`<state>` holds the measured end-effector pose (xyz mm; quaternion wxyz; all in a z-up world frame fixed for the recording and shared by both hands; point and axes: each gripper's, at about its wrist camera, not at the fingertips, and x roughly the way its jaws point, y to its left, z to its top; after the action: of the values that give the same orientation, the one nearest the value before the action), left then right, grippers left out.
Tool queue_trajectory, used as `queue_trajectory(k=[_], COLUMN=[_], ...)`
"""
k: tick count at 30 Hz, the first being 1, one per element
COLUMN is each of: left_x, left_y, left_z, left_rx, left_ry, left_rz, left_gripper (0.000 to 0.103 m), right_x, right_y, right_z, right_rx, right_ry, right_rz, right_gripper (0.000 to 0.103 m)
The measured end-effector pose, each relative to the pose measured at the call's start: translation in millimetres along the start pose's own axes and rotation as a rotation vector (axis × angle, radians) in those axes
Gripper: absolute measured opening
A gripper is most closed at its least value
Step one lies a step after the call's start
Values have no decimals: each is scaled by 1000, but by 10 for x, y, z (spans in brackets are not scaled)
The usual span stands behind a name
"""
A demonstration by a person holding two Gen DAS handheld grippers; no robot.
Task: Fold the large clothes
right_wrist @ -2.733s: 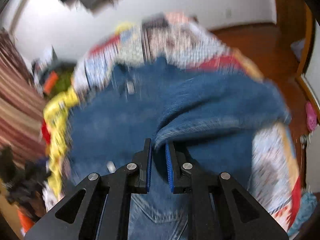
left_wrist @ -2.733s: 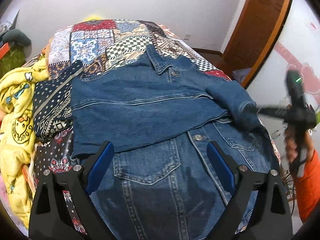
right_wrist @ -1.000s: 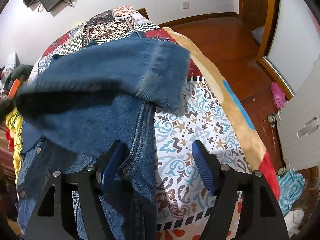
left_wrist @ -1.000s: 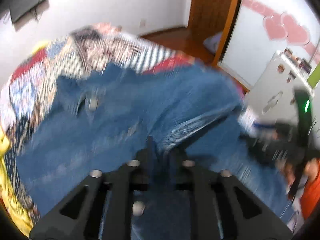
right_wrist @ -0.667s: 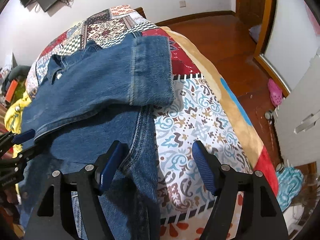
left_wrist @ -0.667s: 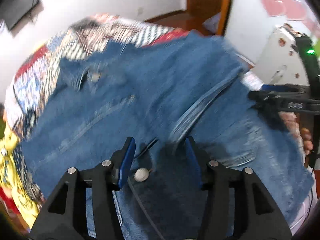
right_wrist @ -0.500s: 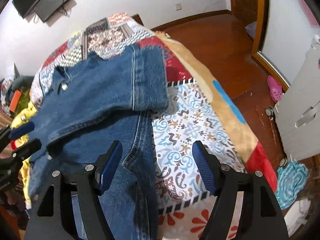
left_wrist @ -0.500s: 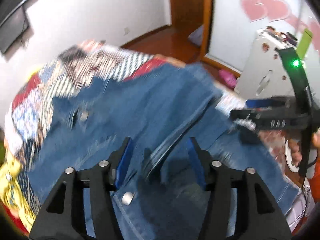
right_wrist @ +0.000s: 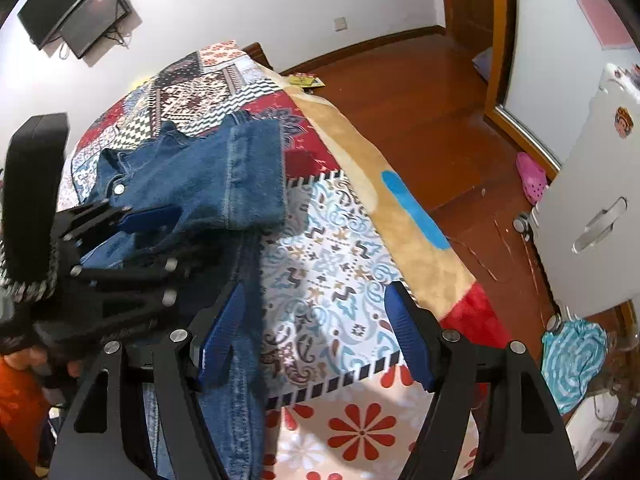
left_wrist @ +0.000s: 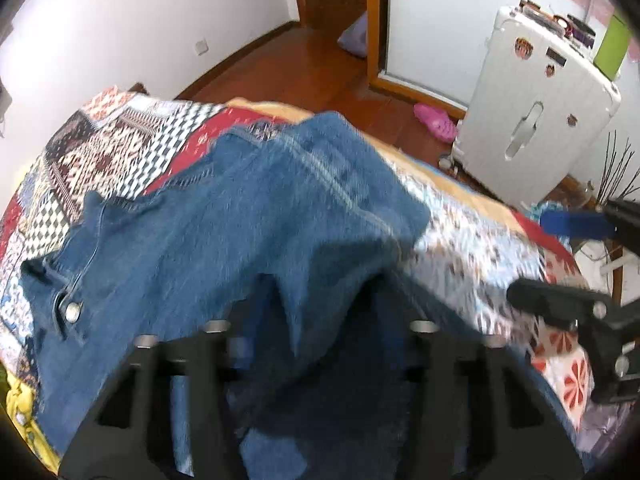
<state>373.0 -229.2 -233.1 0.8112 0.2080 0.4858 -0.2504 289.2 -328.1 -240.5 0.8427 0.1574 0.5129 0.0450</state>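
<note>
A blue denim jacket (left_wrist: 192, 232) lies on the patterned bedspread (right_wrist: 340, 248), its sleeve folded across the body with the cuff (right_wrist: 248, 172) near the bed's right side. My left gripper (left_wrist: 316, 304) is low over the jacket with denim bunched between and over its fingers, which hides the tips; it also shows in the right wrist view (right_wrist: 152, 220), fingers apart. My right gripper (right_wrist: 316, 328) is open and empty above the bedspread, beside the jacket's right edge (right_wrist: 248, 280). It shows at the right of the left wrist view (left_wrist: 576, 264).
A white suitcase (left_wrist: 536, 112) stands on the wooden floor right of the bed. A pink slipper (right_wrist: 530, 178) and a teal cloth (right_wrist: 572, 360) lie on the floor. A wall-mounted screen (right_wrist: 76, 4) hangs behind the bed. Yellow fabric (left_wrist: 20, 404) lies at the bed's left.
The right gripper let go of the sleeve and opened, drawing back to the bed's right side. The left gripper closed in on the sleeve fold, opened, and now sits lower into the denim.
</note>
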Motion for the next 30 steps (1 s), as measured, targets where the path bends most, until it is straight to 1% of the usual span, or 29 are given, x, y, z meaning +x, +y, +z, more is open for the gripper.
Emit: queue_trajectory(k=[1,2,3,4,6,8,10,11,12,13,14,15,16,17,18,20,21,24,25,26,27,28,29,30], left_x=[11,-4,-15,-69,-200,-431,-761,-959,-1065,-1239,-1394,-1473,-1586,-1667,-1697,-1725,-1696,-1509,-1448,-1335,-1256,-1206,-1160,-1155], left_y=[9,29,32,79,189,389,684,863,957,1131,1292,1391,1529,1659,1735,1955,2034,2193,2208,2228,2220,2216,2201,2194], left_z=[16,24,35,32,49,37,-49,-157,-230,-388,-567,-684,-884,-1101,-1221,-1653,-1853,-2379,-2501,-2673,-2799,-2903,-2969,-3036], left_rx=[-10,-29,-38,-56,-100,-172,-258,-321,-357,-413,-457,-478,-512,-548,-567,-640,-673,-771,-789,-829,-864,-887,-903,-919], left_ry=[-6,-19,-27,-42,-73,-131,-207,-250,-269,-301,-328,-336,-342,-336,-326,-277,-250,-164,-143,-117,-101,-86,-74,-95], left_rz=[-20,-32,-32,-33,-54,-81,-83,-87,-87,-79,-60,-41,3,43,63,130,143,140,133,91,57,48,58,54], left_gripper=[23,18,10,7,6,4,4,4,4,4,4,4,4,4,4,4,4,4,5,6,7,11,12,12], right_x=[15,39,48,66,77,81,92,109,130,163,197,226,250,279,299,363,394,530,565,588,600,595,587,582], right_y=[-17,-29,-35,-28,-5,49,111,163,211,291,381,472,548,625,674,778,793,822,826,831,840,876,890,889], right_z=[2,13,20,32,48,74,99,117,131,150,165,174,175,176,174,172,168,135,114,87,58,35,26,14], right_rx=[4,6,5,1,-10,-24,-36,-47,-61,-88,-119,-152,-179,-209,-232,-267,-271,-264,-263,-266,-278,-288,-297,-303], right_ry=[4,11,16,22,27,24,19,18,17,21,27,28,26,25,25,29,38,102,119,130,131,127,125,128], right_rz=[-3,-9,-14,-16,-16,-8,2,4,7,8,6,2,-1,-7,-12,-17,-15,5,14,9,-7,-19,-27,-35], right_gripper=[69,69,69,69,69,69,69,69,69,69,69,69,69,69,69,69,69,69,69,69,69,69,69,69])
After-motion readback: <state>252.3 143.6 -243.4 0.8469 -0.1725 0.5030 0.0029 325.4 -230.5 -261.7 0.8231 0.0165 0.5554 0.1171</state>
